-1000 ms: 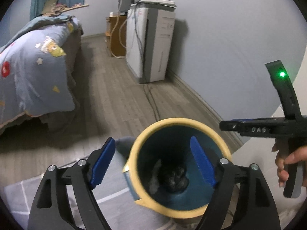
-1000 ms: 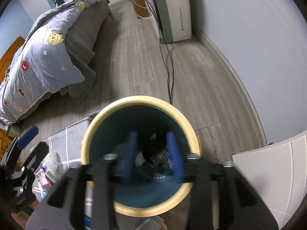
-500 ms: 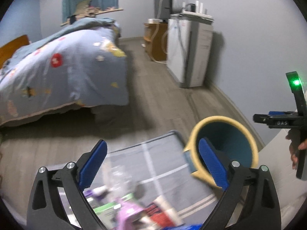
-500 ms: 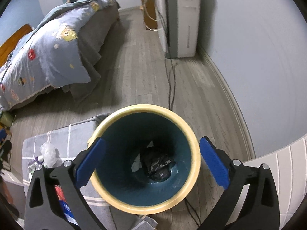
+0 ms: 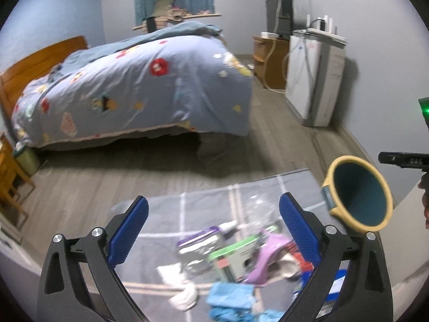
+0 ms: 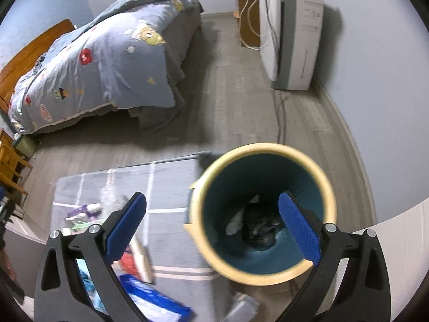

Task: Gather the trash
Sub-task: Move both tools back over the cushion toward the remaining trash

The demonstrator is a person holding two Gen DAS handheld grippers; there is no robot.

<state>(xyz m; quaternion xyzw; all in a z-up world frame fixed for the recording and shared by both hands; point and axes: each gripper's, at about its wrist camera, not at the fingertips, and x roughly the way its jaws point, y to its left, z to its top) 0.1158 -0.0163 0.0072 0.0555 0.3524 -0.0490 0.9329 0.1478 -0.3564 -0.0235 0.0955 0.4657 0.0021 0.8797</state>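
Both the left gripper point(image 5: 213, 216) and right gripper point(image 6: 211, 213) are hanging spread wide, empty, over a rug point(image 5: 206, 201) cluttered with blurry, probably plastic wrappers point(image 5: 241, 252), beside the bin point(image 6: 262, 209).

The right gripper point(image 6: 213, 221) is seen with its blue-padded fingers point(image 6: 126, 226) spread wide and nothing held between them. The right finger overlaps the mouth of a yellow-rimmed bin point(image 6: 328, 196) with a teal inside, in which a crumpled black bag point(image 6: 258, 226) and a white scrap point(image 6: 236, 221) are seen. To the left, blurred wrappers point(image 6: 83, 213) are scattered on a grey mat point(image 6: 166, 185). Farther off, a bed point(image 6: 102, 61) is seen at left and a white appliance point(image 6: 295, 35) at right.
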